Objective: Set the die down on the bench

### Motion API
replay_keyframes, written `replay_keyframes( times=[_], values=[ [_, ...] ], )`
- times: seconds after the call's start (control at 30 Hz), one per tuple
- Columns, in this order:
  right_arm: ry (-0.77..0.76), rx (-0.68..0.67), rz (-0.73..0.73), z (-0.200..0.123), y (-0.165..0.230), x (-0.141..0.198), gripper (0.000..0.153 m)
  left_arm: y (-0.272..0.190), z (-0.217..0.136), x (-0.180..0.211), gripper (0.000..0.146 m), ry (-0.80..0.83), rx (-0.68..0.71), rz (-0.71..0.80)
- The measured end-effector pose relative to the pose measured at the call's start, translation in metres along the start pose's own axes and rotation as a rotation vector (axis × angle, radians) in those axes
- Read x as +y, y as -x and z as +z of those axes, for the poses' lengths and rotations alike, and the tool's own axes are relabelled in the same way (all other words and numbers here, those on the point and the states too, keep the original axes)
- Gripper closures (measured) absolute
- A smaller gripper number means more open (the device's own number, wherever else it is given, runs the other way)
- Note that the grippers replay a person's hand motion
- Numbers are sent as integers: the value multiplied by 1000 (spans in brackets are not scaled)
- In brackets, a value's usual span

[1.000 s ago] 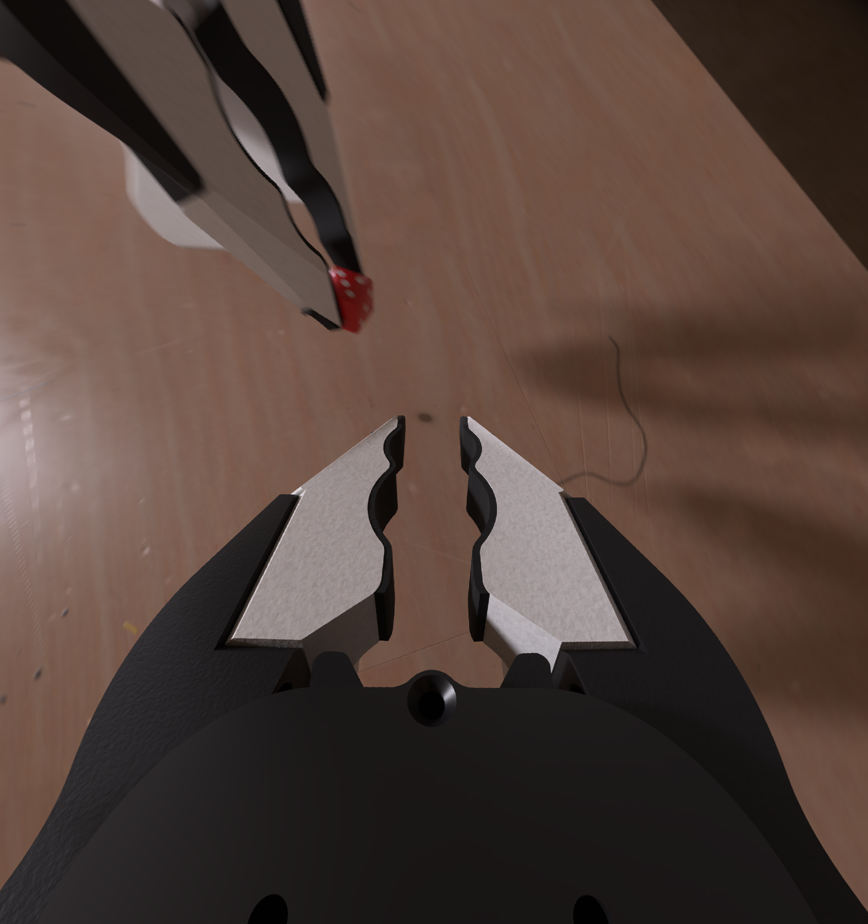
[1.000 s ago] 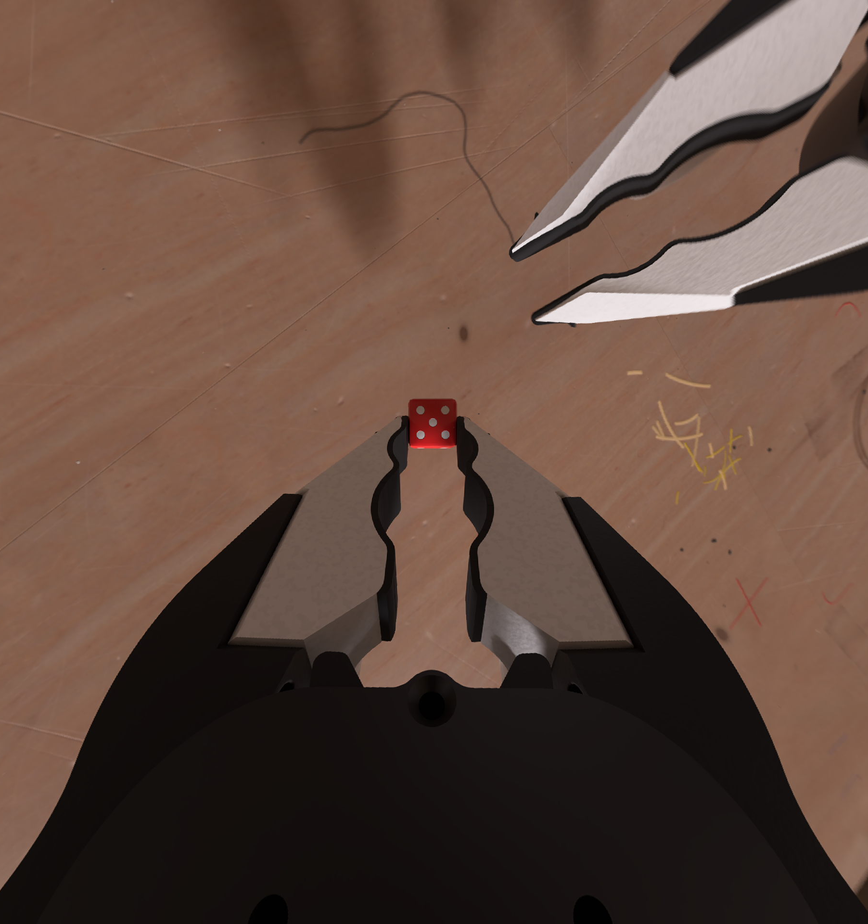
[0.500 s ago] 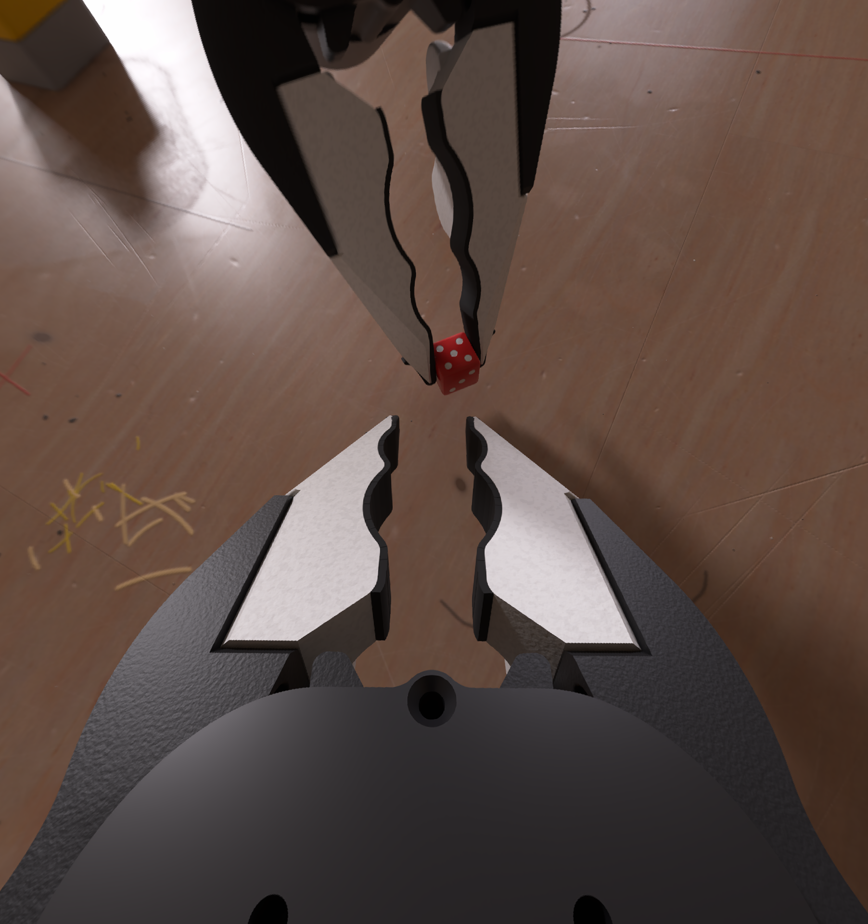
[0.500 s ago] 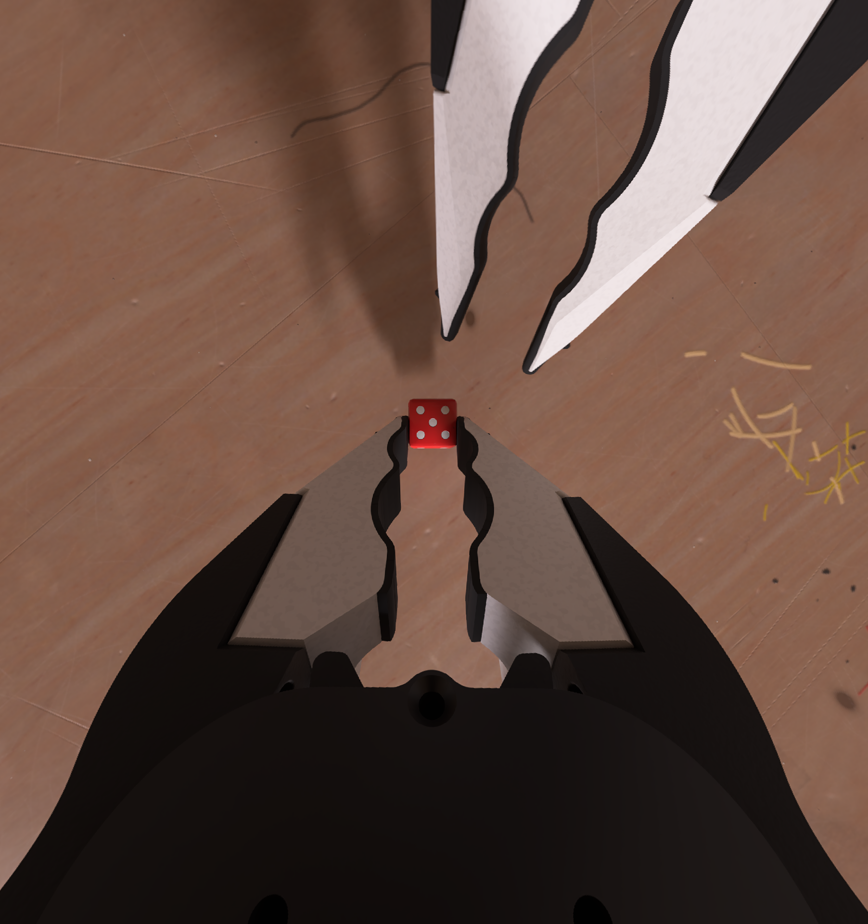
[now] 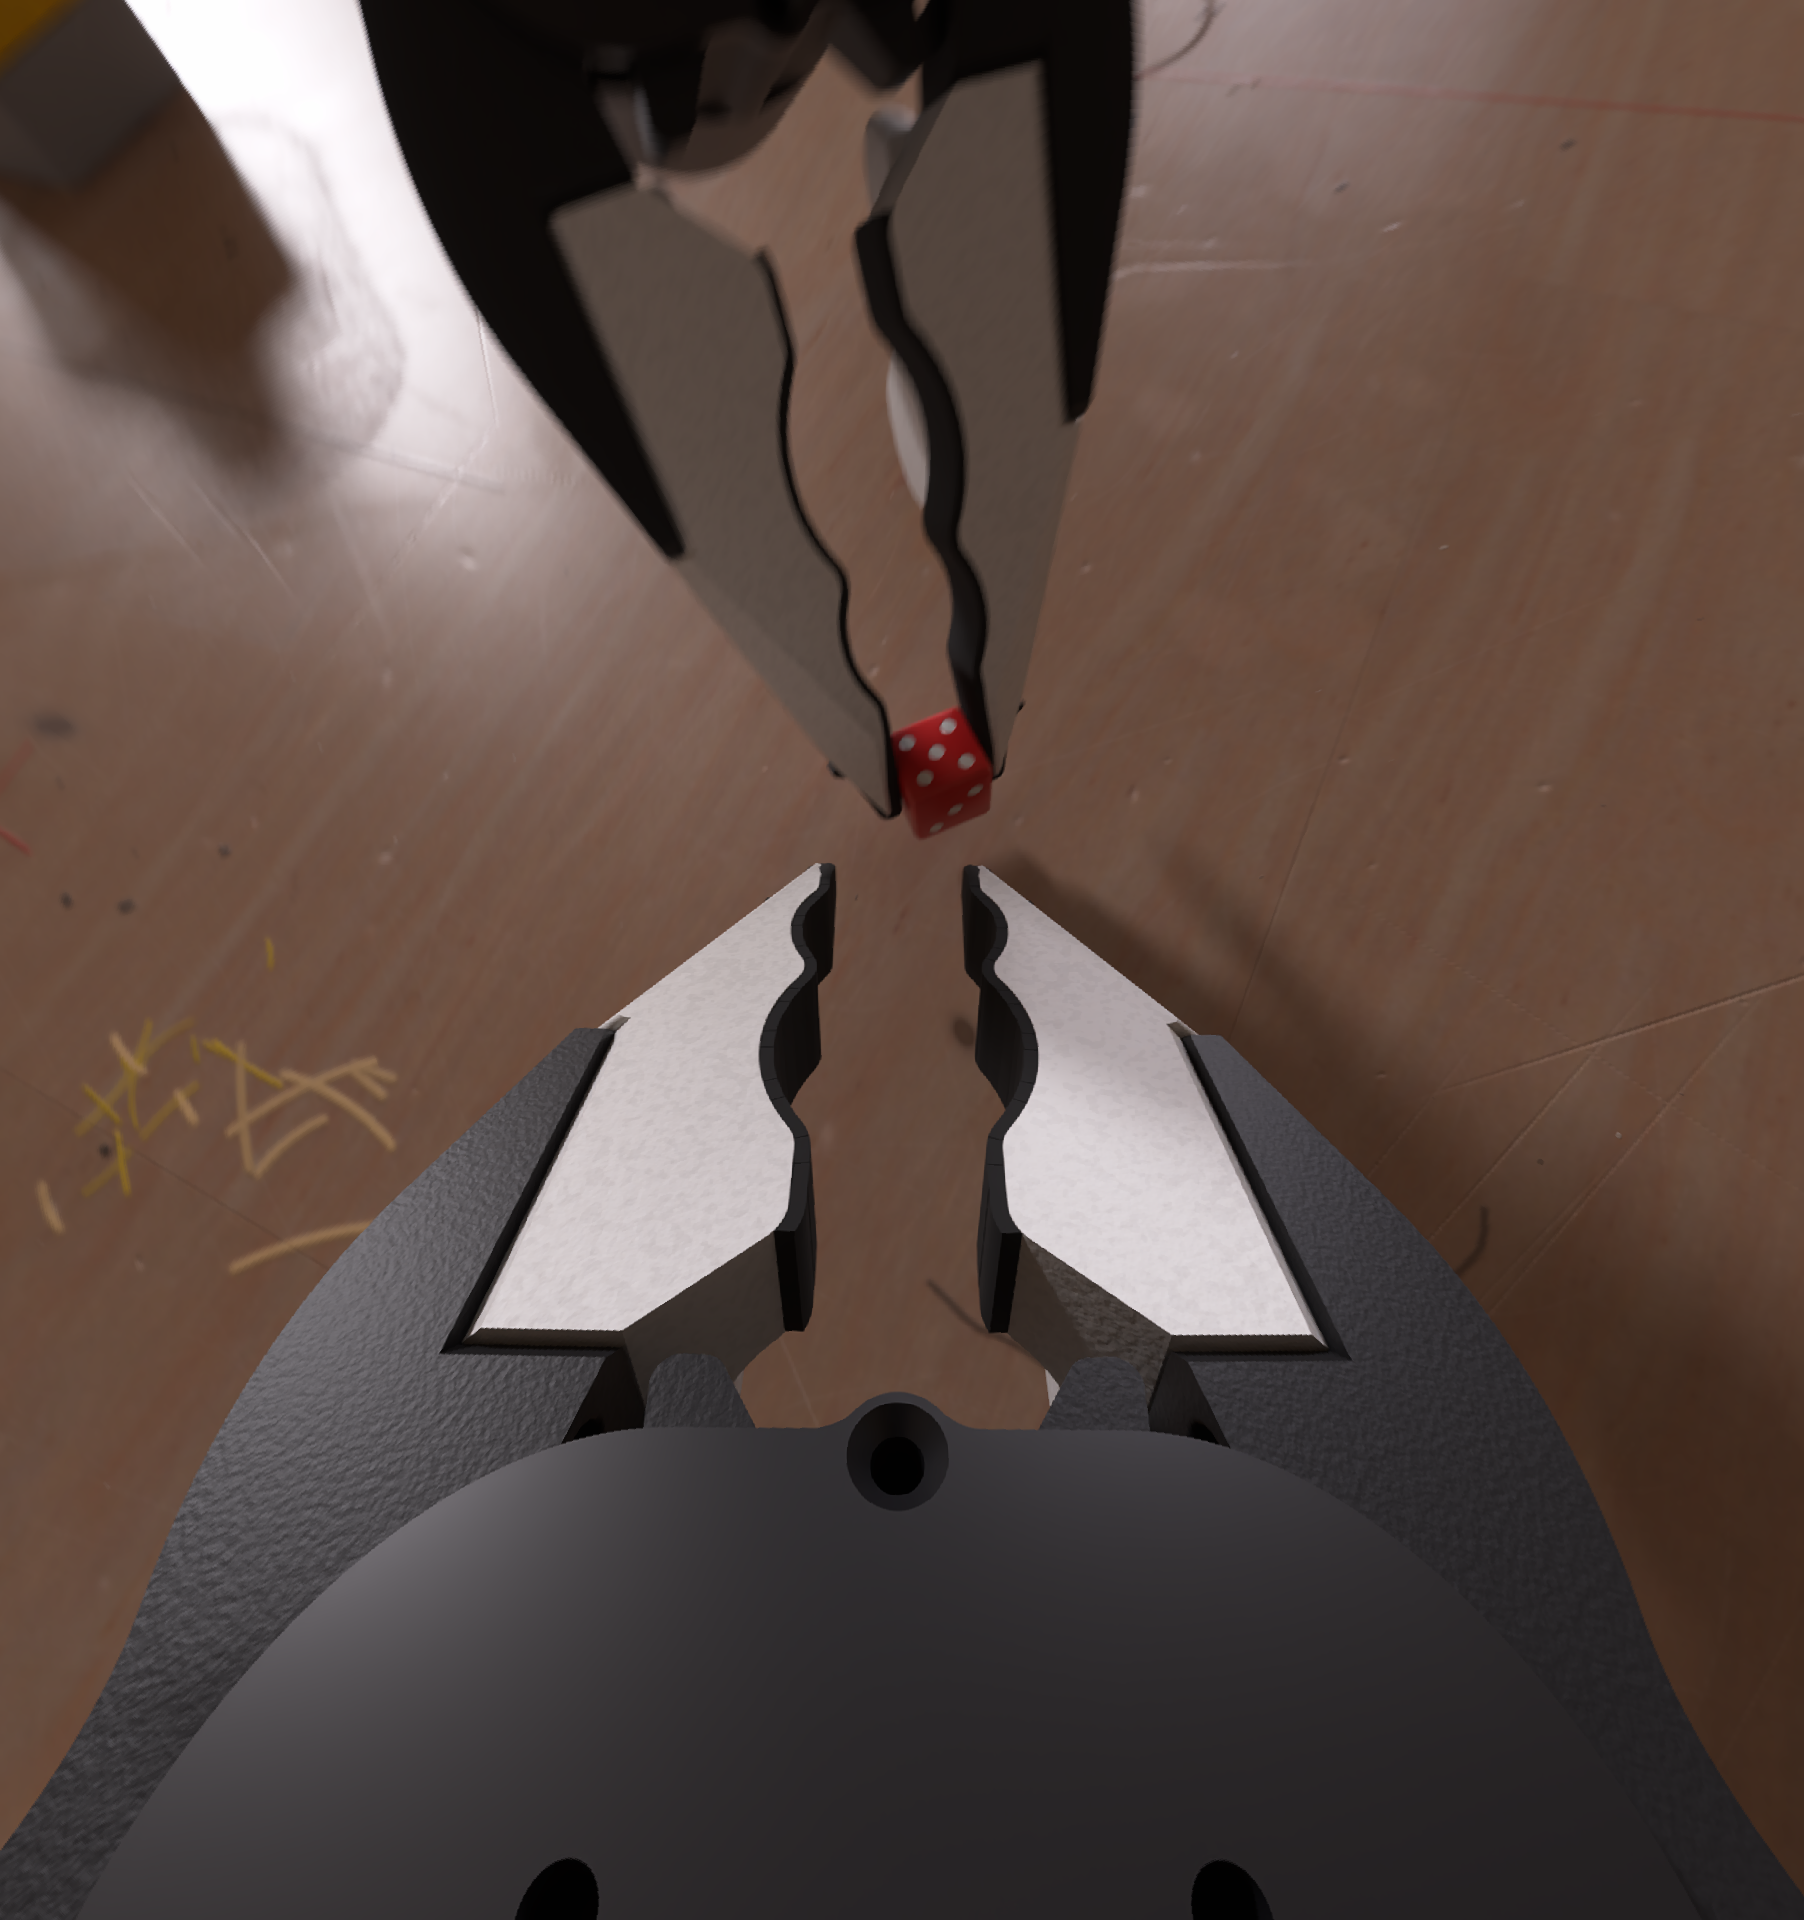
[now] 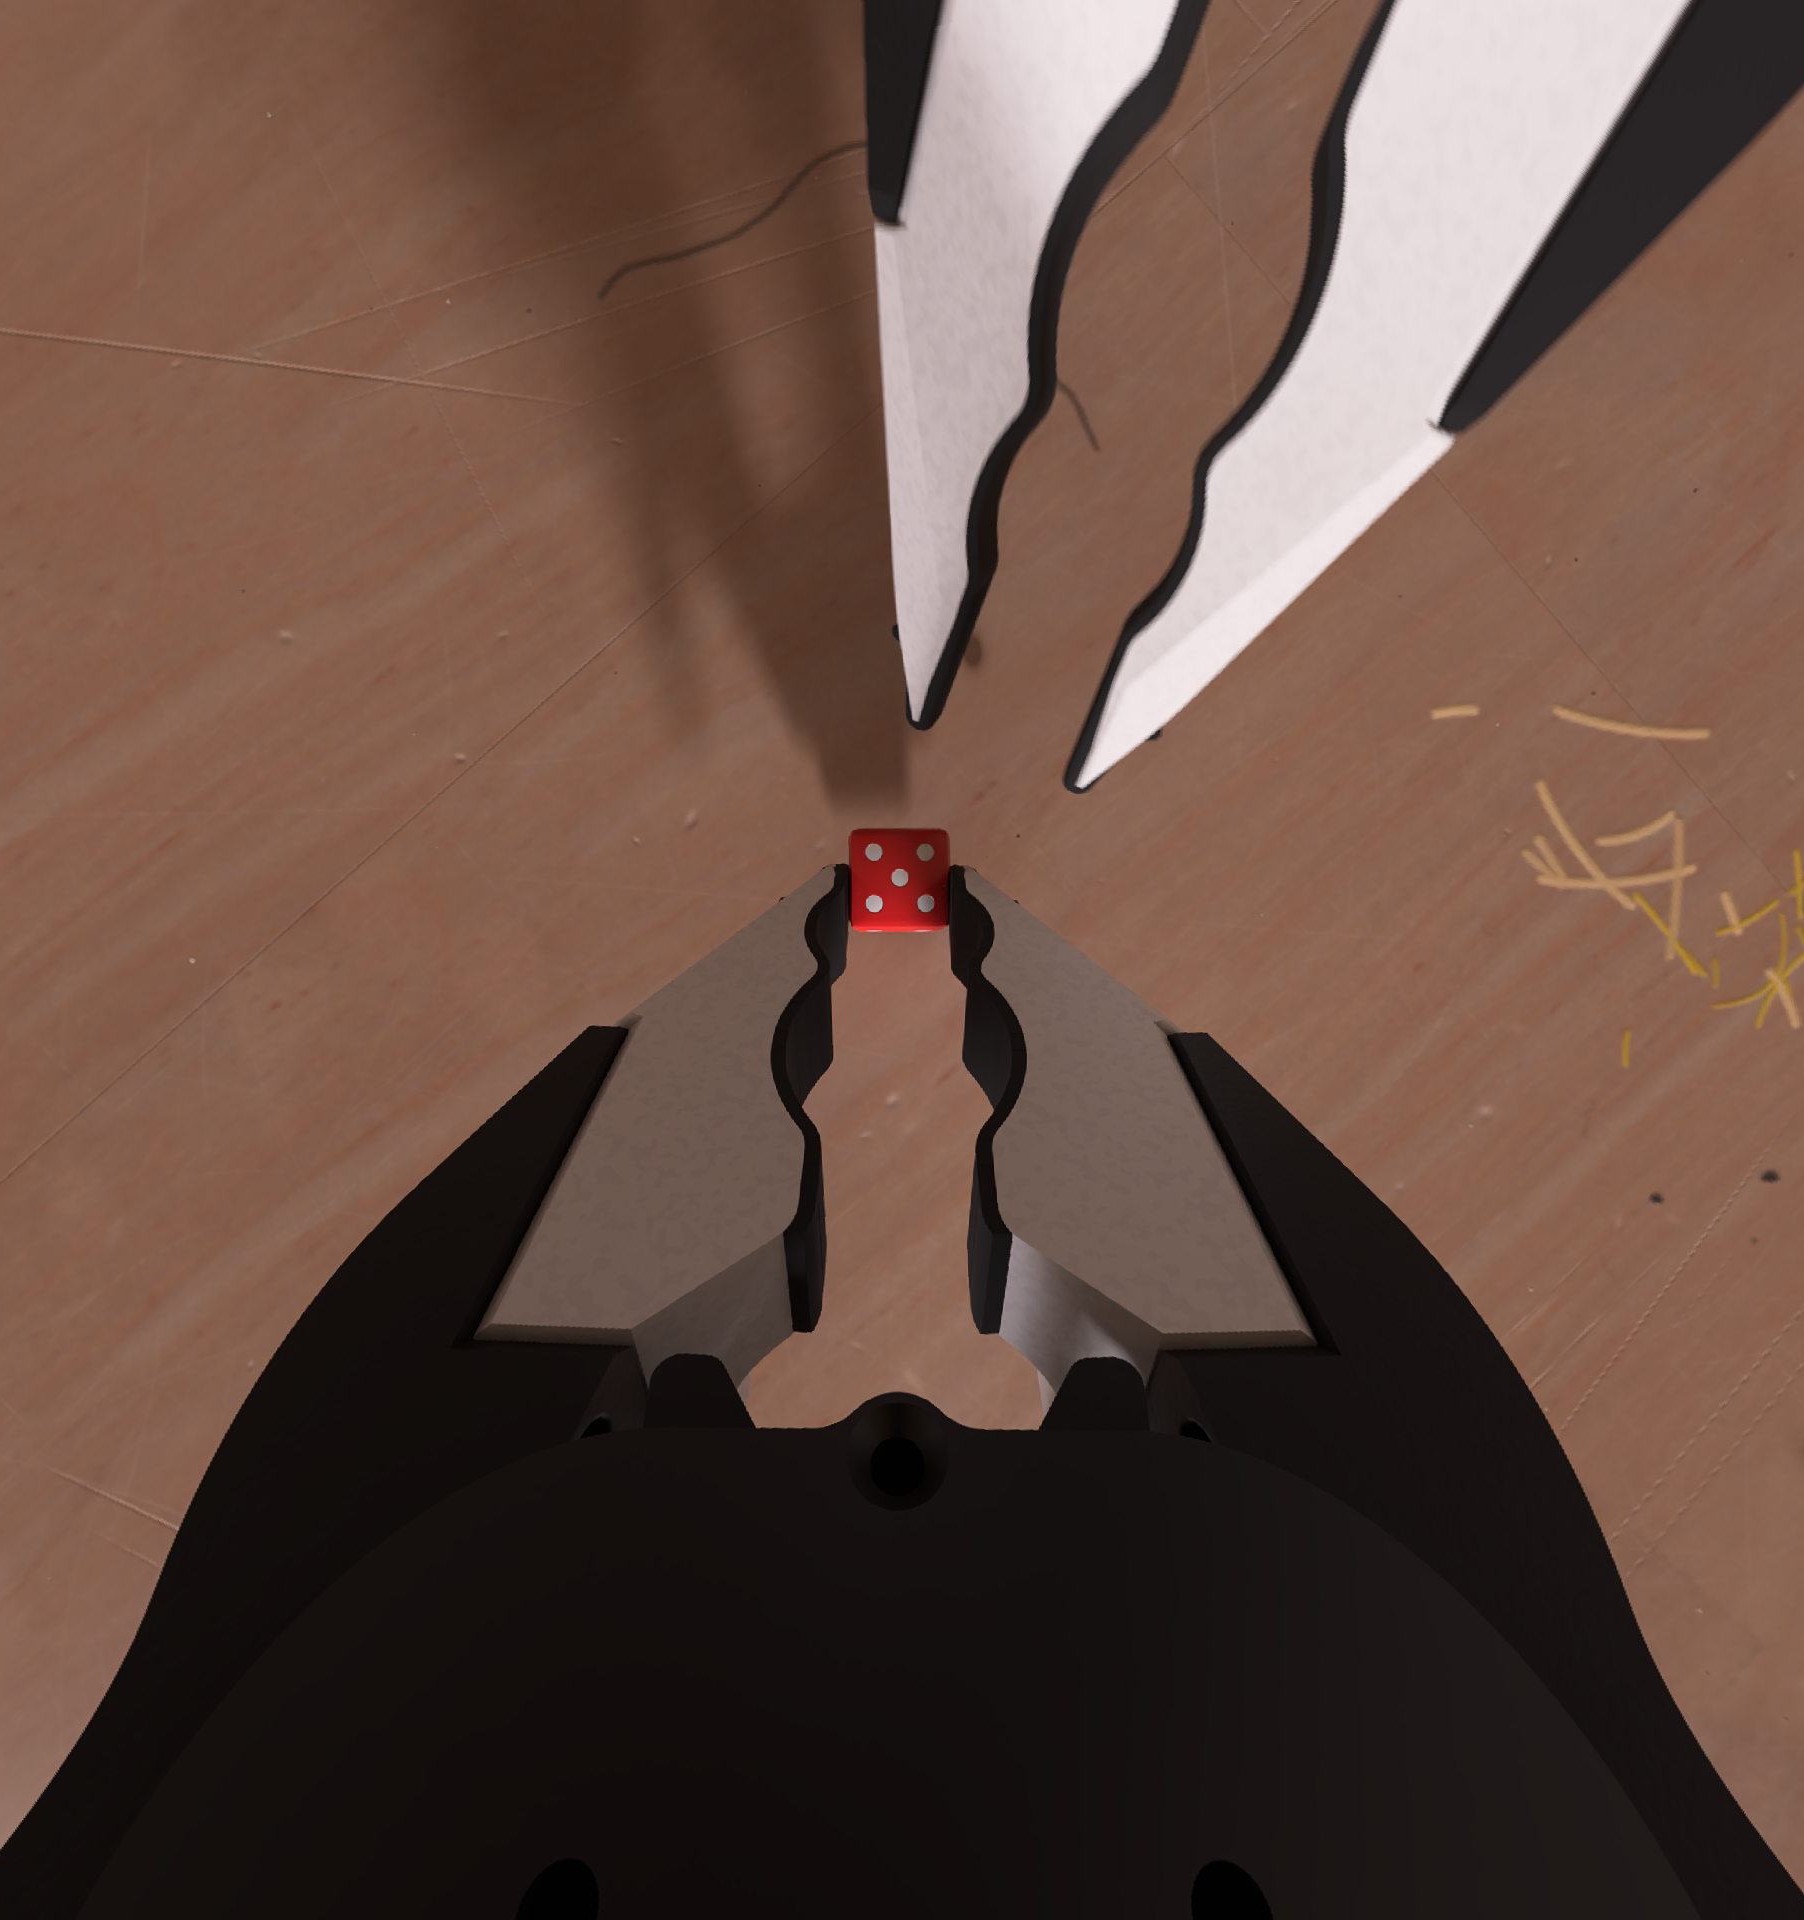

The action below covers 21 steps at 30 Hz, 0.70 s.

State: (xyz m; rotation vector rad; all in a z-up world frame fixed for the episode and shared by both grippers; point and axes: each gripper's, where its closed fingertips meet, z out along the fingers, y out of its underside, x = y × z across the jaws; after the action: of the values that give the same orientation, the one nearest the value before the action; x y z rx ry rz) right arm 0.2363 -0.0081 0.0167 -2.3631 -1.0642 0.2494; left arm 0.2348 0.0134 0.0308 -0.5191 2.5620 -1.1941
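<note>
Over the scuffed wooden bench (image 6: 358, 623), glossy red die (image 6: 899, 881) clenched in right tongs (image 6: 899, 894); wavy-edged left tongs (image 5: 899, 878) parted, empty.

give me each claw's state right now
Left claw: open, holding nothing.
Right claw: closed on the small red die with white pips.

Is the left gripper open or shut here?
Open. The left gripper shows bare bench between its fingertips; the die sits in the right gripper.

- Brown wooden surface (image 5: 1500, 520), scratched and speckled.
- Yellow scribbles (image 5: 243, 1101) marked on it.
- A thin dark thread (image 6: 732, 229) lies on it.
- A pale block (image 5: 36, 114) stands at one corner.
</note>
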Motion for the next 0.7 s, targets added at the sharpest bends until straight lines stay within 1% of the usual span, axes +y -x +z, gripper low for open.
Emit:
replay_keyframes(
  times=[0.1,0.23,0.3,0.43,0.6,0.7],
  values=[
    [-17,2,11,0,0,0,134,-9,-4,-12,132,-88,28,97],
    [-15,6,4,1,0,1,134,-16,5,-6,143,-16,52,172],
    [-11,6,3,1,0,1,134,-17,9,-1,146,22,54,176],
    [-8,9,0,3,-1,2,134,-13,10,2,146,59,58,150],
    [-3,8,5,6,-1,4,134,-14,10,2,146,66,39,241],
    [-16,83,42,-5,-6,3,134,-14,10,2,146,93,7,309]
  ],
)
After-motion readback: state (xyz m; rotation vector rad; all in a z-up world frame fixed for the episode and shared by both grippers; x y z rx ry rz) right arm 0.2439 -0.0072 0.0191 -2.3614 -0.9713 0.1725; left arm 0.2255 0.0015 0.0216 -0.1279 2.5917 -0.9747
